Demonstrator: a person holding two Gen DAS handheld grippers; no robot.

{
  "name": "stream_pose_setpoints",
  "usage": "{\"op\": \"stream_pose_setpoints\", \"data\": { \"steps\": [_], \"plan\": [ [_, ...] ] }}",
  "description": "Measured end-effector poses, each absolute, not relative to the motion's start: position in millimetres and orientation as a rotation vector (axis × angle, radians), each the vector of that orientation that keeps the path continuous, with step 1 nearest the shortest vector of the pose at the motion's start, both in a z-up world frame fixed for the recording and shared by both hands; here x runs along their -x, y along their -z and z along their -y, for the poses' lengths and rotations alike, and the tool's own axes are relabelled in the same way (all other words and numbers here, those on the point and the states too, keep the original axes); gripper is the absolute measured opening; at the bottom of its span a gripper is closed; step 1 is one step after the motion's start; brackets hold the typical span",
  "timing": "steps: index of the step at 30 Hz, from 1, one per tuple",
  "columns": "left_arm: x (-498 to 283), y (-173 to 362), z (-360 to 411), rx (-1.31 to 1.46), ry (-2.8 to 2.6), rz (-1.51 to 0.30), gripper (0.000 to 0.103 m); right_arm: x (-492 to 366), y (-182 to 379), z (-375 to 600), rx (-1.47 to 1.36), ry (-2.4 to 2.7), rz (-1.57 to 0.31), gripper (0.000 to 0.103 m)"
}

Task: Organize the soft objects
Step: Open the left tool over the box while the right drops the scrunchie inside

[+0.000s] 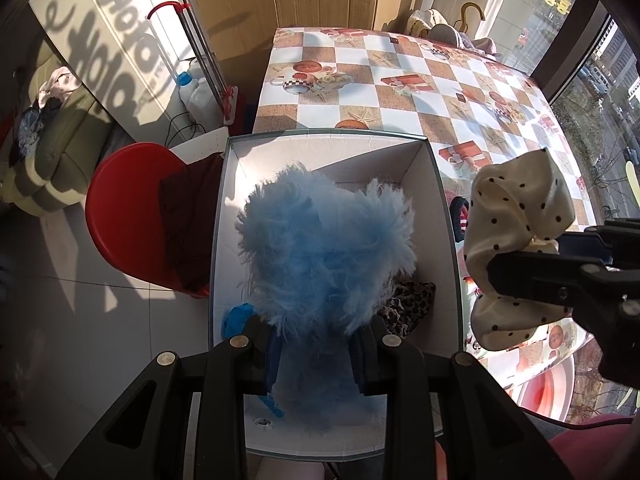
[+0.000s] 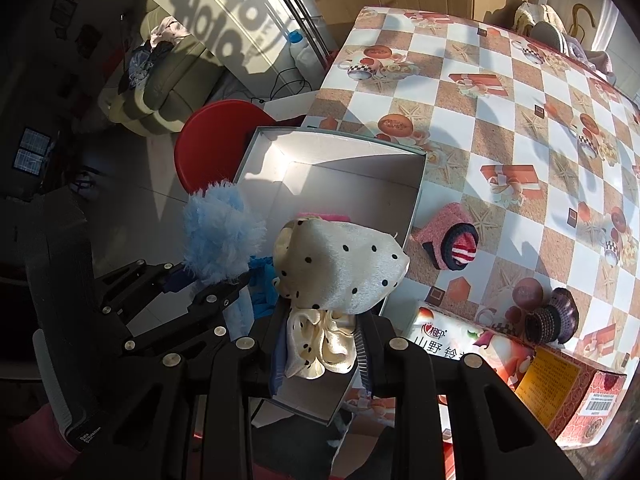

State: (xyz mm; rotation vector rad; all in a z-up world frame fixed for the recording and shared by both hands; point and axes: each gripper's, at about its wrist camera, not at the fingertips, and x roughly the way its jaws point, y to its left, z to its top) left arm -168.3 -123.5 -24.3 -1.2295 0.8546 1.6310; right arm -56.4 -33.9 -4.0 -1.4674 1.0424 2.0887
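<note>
Left wrist view: left gripper (image 1: 316, 364), lower centre, jaws closed on a fluffy blue item (image 1: 324, 248) held over the open white box (image 1: 436, 216) in mid-frame; leopard-print fabric (image 1: 408, 304) and a blue cloth (image 1: 238, 318) lie inside the box. Right gripper (image 1: 560, 258), right edge, pinches a cream polka-dot cloth (image 1: 520, 208). Red stool (image 1: 120, 216) at left; checkered tablecloth (image 1: 400, 80) above. Right wrist view: right gripper (image 2: 320, 354), lower centre, jaws clamped on the polka-dot cloth (image 2: 340, 264) above the box's (image 2: 332, 156) near end. Left gripper (image 2: 208, 284), centre left, grips the blue item (image 2: 222, 236). Rolled pink sock (image 2: 452, 240) right of the box; tissue pack (image 2: 460, 340) at lower right.
</note>
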Motion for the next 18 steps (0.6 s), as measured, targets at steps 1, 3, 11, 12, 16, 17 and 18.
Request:
{"op": "stream_pose_setpoints", "data": {
  "steps": [1,3,11,12,16,17,18],
  "plan": [
    [168.3,24.3,123.4,1.23,-1.631,-0.855,0.031,55.9,3.8,34.3,1.467,-2.088,-1.043,0.03],
    [168.5,24.5,123.3,1.232,-1.63,-0.855,0.031,56.4,3.8,34.1,1.465,-2.09,-1.042,0.03],
    [172.6,36.4,111.6,1.267,-1.606,-0.859,0.031,72.2,8.4,28.8,1.472,-2.102,-1.036,0.03],
    [173.5,37.0,109.1,1.272,-1.604,-0.859,0.031,73.7,9.7,27.6,1.473,-2.101,-1.039,0.03],
    [176.0,39.8,105.5,1.284,-1.601,-0.866,0.031,77.4,13.8,23.6,1.471,-2.091,-1.053,0.03],
    [176.4,39.8,105.3,1.287,-1.598,-0.863,0.033,77.9,14.1,23.0,1.468,-2.091,-1.056,0.03],
    [176.4,39.6,105.2,1.287,-1.595,-0.857,0.033,77.9,14.1,22.7,1.467,-2.092,-1.058,0.03]
  ]
}}
